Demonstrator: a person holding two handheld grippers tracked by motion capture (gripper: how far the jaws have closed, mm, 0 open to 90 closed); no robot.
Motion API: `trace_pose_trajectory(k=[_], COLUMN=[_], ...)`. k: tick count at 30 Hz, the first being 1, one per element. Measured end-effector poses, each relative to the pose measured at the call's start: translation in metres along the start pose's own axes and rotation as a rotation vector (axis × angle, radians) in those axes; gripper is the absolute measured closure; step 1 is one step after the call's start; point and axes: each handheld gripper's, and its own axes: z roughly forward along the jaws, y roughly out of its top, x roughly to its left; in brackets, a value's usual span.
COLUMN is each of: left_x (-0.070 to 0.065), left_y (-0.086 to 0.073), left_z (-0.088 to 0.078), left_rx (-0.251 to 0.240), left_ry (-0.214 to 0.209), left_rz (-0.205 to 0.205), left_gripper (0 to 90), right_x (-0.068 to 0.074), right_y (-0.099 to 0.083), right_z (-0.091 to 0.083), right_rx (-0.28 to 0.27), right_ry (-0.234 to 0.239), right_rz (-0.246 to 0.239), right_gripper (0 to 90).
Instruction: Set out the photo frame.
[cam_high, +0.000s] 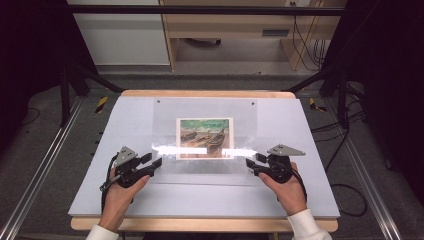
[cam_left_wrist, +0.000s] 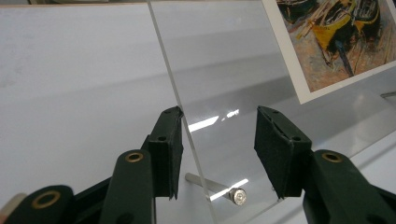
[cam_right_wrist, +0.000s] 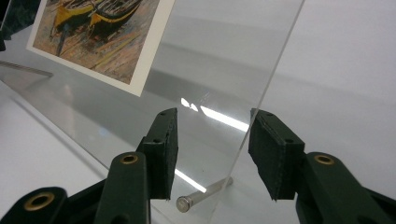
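A clear acrylic sheet (cam_high: 165, 130) lies over a print of painted boats (cam_high: 205, 137) on a pale grey board (cam_high: 125, 120). My left gripper (cam_high: 152, 161) sits at the sheet's left edge and my right gripper (cam_high: 252, 161) at its right edge. In the left gripper view the left gripper (cam_left_wrist: 217, 114) has its jaws apart, with the sheet's edge (cam_left_wrist: 187, 126) running between them. A metal pin (cam_left_wrist: 219, 189) shows under the sheet. In the right gripper view the right gripper (cam_right_wrist: 212, 114) stands the same way, astride the sheet's edge (cam_right_wrist: 261, 107), with a pin (cam_right_wrist: 203, 193) below. Neither pair of pads presses on the sheet.
The board rests on a wooden table (cam_high: 205, 93) inside a dark metal frame. Two small fasteners (cam_high: 158, 101) mark the sheet's far corners. A bright glare strip (cam_high: 200, 151) crosses the sheet. Cables lie on the floor (cam_high: 345, 190) at the right.
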Motion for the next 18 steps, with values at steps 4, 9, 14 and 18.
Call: trace_pose_trajectory(k=[4, 9, 14, 18], left_x=[-0.001, -0.002, -0.003, -0.005], left_y=[-0.002, -0.004, -0.007, -0.008], left_z=[-0.003, -0.006, -0.009, -0.012], left_rx=[-0.001, -0.003, 0.002, 0.009], left_ry=[0.001, 0.003, 0.005, 0.010], left_rz=[0.001, 0.000, 0.008, 0.018], left_gripper=[54.0, 56.5, 59.1, 60.7], right_x=[0.001, 0.003, 0.004, 0.006], right_y=[-0.002, -0.004, -0.006, -0.009], right_z=[-0.003, -0.005, -0.009, -0.012], right_rx=[-0.002, -0.003, -0.004, -0.005], right_ry=[-0.001, -0.007, -0.010, -0.011], right_rz=[0.006, -0.001, 0.000, -0.007], right_gripper=[55.7, 57.8, 60.5, 63.1])
